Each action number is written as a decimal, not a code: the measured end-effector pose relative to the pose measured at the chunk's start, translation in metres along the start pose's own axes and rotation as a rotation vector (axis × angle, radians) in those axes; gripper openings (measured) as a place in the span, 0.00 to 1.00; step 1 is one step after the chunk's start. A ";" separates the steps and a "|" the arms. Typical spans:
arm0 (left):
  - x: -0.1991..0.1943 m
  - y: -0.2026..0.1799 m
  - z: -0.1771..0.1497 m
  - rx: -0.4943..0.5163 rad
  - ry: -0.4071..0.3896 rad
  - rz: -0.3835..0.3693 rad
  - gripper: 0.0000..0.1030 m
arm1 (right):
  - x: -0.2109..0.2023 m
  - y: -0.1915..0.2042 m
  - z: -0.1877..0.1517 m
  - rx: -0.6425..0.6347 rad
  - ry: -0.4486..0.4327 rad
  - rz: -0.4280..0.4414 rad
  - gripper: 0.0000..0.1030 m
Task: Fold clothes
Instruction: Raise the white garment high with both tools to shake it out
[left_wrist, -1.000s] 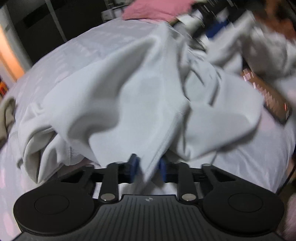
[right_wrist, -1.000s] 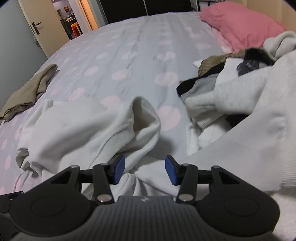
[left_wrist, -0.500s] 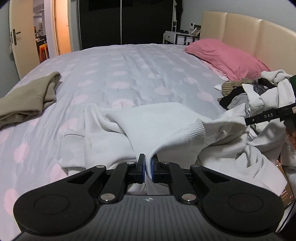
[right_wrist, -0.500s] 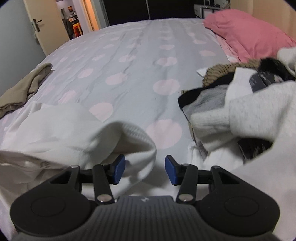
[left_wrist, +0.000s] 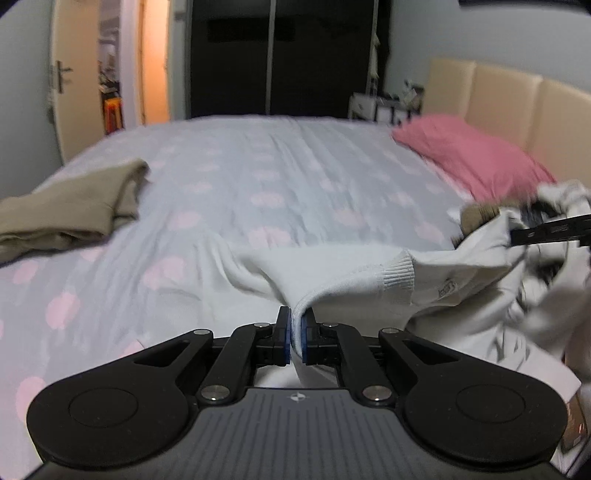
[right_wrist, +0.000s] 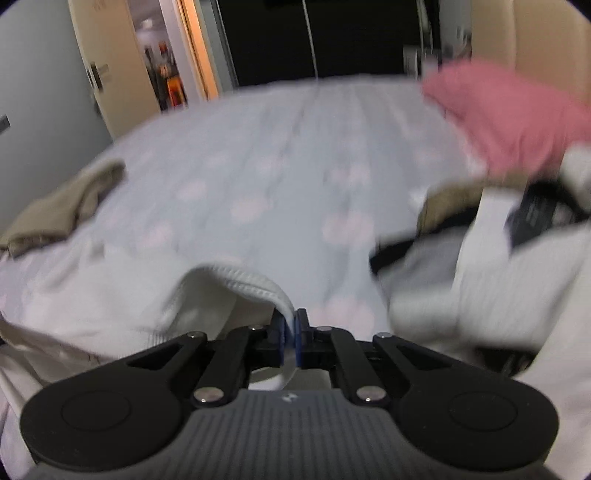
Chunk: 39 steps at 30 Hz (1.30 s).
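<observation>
The bed (left_wrist: 280, 173), covered by a grey sheet with pink dots, is seen far more fully from the left wrist than a second ago, when white fabric filled that view. The white sweatshirt (left_wrist: 332, 269) is now stretched low across the near part of the bed, with a pile of unfolded clothes (right_wrist: 480, 266) to its right and a folded khaki garment (left_wrist: 70, 210) well apart at the left. A pink pillow (left_wrist: 469, 162) is seen by the headboard.

The right gripper (right_wrist: 291, 336), spread wide half a second ago, is now pressed together on the ribbed hem of the sweatshirt. The left gripper (left_wrist: 294, 338) is likewise pinched on a fold of the same garment, its grip tightened over the past second.

With both edges held, the sweatshirt is judged ready to be lifted and spread flat; the folding itself is not yet begun.
</observation>
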<state>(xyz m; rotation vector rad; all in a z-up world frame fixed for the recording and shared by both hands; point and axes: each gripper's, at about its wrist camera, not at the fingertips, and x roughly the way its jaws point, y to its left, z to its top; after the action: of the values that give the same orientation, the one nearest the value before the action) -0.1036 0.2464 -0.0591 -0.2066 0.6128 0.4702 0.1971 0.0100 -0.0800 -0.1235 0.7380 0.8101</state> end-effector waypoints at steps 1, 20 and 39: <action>-0.005 0.002 0.004 -0.008 -0.018 0.008 0.03 | -0.011 0.004 0.007 -0.003 -0.043 0.001 0.06; -0.200 0.021 0.159 0.007 -0.606 0.055 0.03 | -0.265 0.110 0.107 -0.281 -0.655 -0.058 0.06; -0.378 0.005 0.143 0.010 -1.134 -0.056 0.03 | -0.479 0.159 0.052 -0.318 -1.172 -0.003 0.06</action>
<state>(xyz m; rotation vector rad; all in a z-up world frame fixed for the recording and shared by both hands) -0.3050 0.1598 0.2802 0.0699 -0.4987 0.4507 -0.1041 -0.1547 0.2940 0.0748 -0.4966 0.8317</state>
